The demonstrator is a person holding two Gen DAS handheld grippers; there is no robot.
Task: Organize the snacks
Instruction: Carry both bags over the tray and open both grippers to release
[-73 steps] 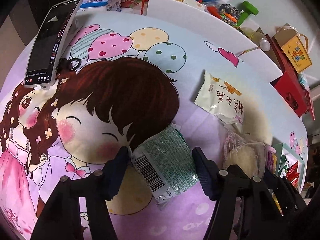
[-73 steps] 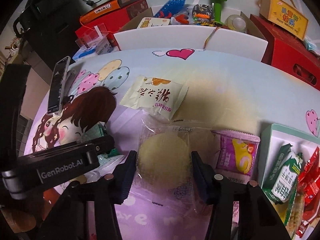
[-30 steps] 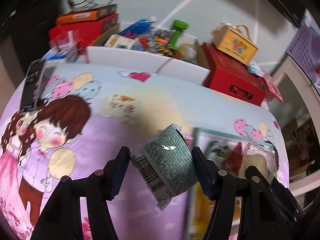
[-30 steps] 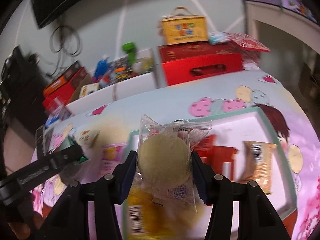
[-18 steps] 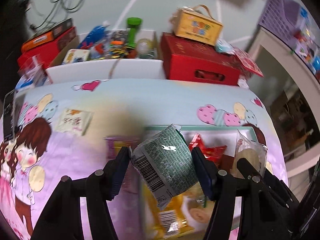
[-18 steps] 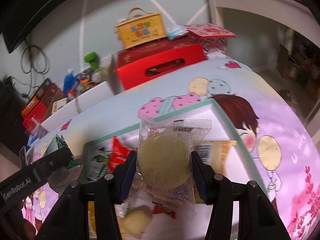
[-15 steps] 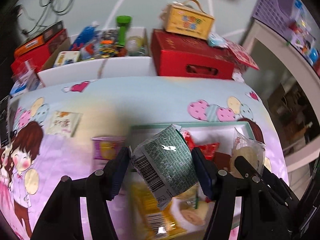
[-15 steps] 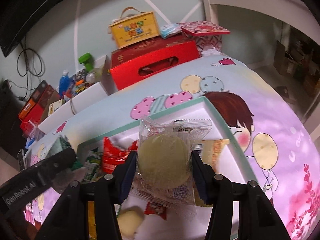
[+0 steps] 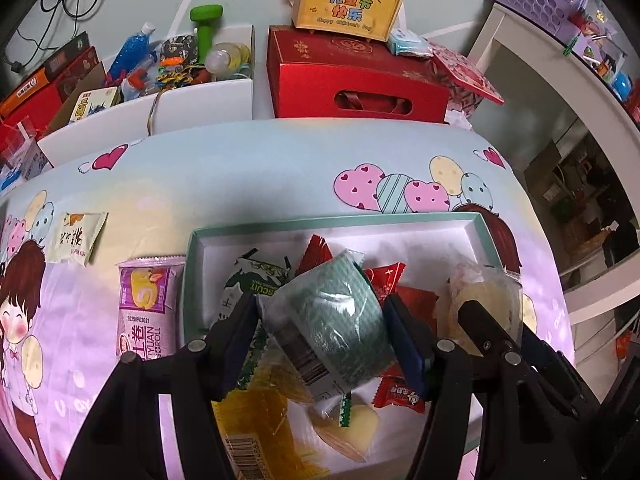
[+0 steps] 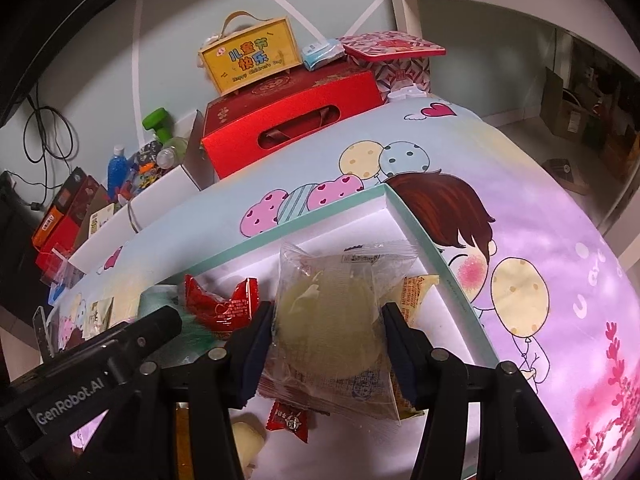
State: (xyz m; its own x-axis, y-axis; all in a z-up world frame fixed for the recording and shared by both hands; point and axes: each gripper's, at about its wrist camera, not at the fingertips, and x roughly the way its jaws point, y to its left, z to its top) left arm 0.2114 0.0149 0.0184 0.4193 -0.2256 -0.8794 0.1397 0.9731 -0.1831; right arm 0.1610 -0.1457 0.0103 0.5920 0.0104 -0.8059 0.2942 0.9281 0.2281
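Currently, left wrist view: the left gripper [image 9: 326, 334] pinches a green packet [image 9: 334, 320] between its two dark pads, one on each side. The packet hangs above the white tray [image 9: 332, 222] with the mint-green rim, which lies on the cartoon-print surface [image 9: 240, 172]. In the tray under and around the packet lie a green-and-white biscuit packet [image 9: 250, 280], several red wrappers [image 9: 400, 394], a yellow packet [image 9: 252, 420] with a barcode and a pale roll-shaped snack [image 9: 352, 432]. To the right, the right gripper enters this view with a clear packet with a pale round cake [image 9: 486, 300] in it, over the tray's right part. Outside the tray, on the surface just beside its left wall, lies a purple roll-cake packet [image 9: 146, 308]; farther left lies a cream packet [image 9: 76, 238]. Behind the surface stand a red box [image 9: 356, 80] with a yellow carry box [image 9: 346, 2] on top, and a white bin [image 9: 160, 106] full of small items.

Right wrist view: the right gripper [image 10: 328, 344] is clamped on the clear cake packet [image 10: 332, 328], pads pressed against both sides. The packet is held over the tray's [image 10: 440, 256] far right corner. Below it, in the tray, a small red candy wrapper [image 10: 288, 418] and a yellow-orange packet [image 10: 416, 292] show; a larger red wrapper [image 10: 224, 304] lies to the left. The left gripper's black body [image 10: 92, 364] crosses the lower left, marked "GenRobot.AI"; its fingertips are hidden in this view. The red box [image 10: 292, 128] and the yellow carry box [image 10: 250, 56] stand beyond the surface [image 10: 520, 216].
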